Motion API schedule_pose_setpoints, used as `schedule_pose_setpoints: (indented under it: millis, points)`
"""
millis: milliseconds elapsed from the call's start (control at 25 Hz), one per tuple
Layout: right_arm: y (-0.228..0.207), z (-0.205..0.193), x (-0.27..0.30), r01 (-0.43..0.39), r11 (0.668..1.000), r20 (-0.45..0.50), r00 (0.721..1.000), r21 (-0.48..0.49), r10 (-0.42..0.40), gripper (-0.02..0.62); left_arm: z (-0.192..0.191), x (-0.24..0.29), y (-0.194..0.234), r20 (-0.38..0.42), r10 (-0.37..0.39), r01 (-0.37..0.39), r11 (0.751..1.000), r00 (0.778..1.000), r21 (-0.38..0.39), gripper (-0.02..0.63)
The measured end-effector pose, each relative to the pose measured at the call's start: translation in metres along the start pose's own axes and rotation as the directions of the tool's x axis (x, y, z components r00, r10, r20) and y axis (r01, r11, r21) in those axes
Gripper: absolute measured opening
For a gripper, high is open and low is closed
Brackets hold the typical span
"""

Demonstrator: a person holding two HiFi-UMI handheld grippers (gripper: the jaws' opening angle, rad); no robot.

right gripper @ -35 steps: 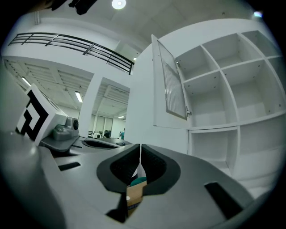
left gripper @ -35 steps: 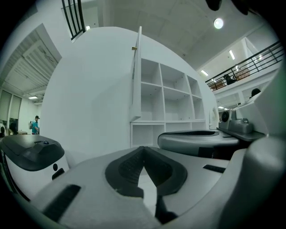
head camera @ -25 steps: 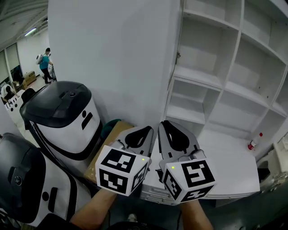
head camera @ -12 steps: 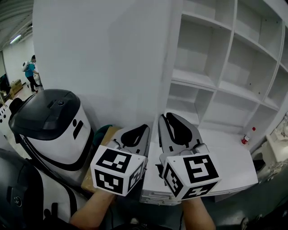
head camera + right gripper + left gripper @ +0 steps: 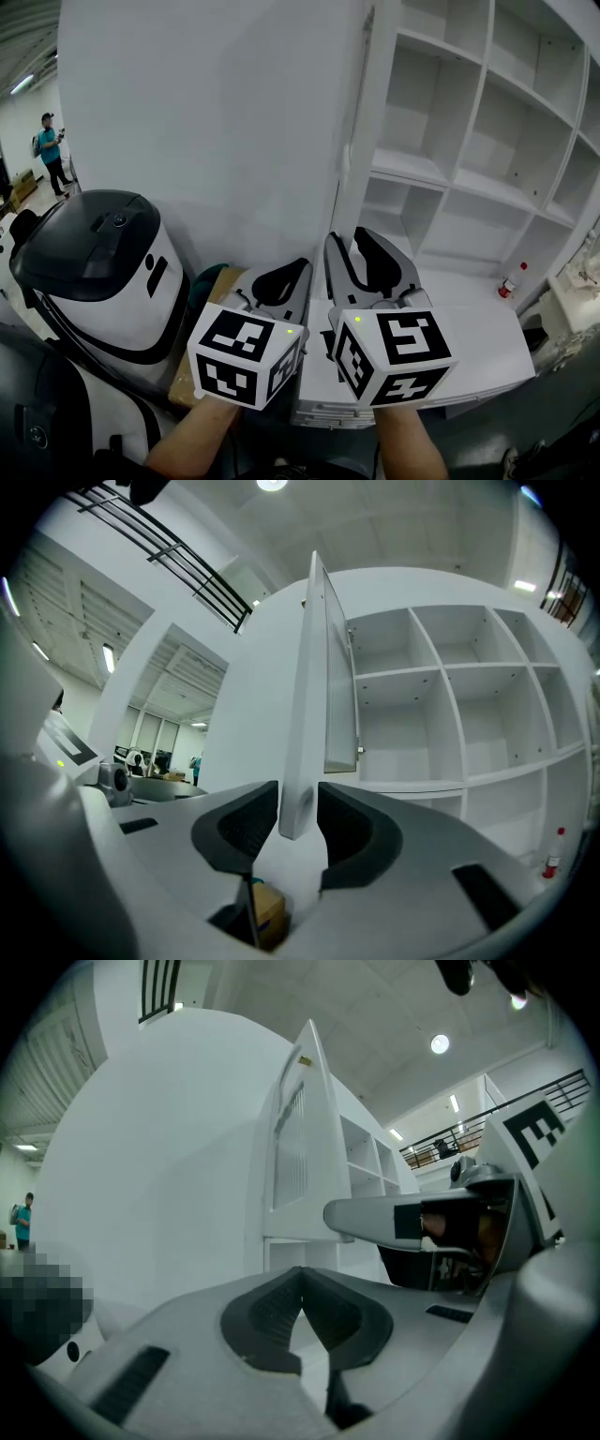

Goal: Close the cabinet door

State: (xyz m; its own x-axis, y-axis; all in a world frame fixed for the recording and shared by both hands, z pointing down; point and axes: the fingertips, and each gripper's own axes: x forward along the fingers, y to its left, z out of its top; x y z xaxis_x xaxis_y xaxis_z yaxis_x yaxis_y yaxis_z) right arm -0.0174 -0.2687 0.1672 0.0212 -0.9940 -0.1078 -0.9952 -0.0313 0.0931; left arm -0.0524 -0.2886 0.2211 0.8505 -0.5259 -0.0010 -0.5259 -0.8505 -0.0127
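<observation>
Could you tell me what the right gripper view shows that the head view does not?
Only the right gripper view: the cabinet door has its thin edge between the jaws of the right gripper, which have just been opening and stand apart, not pressing it. Only the head view: the marker cubes with their black-and-white patterns, and the person's forearms. Both: the open door, the bare white shelves and a small red-capped bottle.

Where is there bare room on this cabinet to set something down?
The cabinet's shelf compartments look bare. So does the white ledge below them, except a small red bottle at its right end. Left of the open door, white-and-black machines crowd the space.
</observation>
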Motion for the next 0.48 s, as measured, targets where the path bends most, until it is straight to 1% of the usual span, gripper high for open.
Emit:
schedule_pose_setpoints:
  millis: [80,240,480]
  points:
    - [-0.0012,-0.0011,0.0018,0.006,1.0,-0.01,1.0,-0.002,-0.006,0.12,0.0022,0.0007,-0.0001,0.007,-0.007,0.007,1.0,1.0,0.004,0.011]
    - [-0.0014,-0.0015,0.0032,-0.011,1.0,-0.024,1.0,-0.017,0.01,0.118,0.0051,0.004,0.0007,0.02,-0.014,0.014,1.0,1.0,0.001,0.011]
    - [-0.0068,-0.0015,-0.0013,-0.022,1.0,-0.008,1.0,-0.005,0.021,0.115,0.0049,0.0103,-0.0067,0.027,-0.04,0.04,0.999,0.999,0.006,0.012]
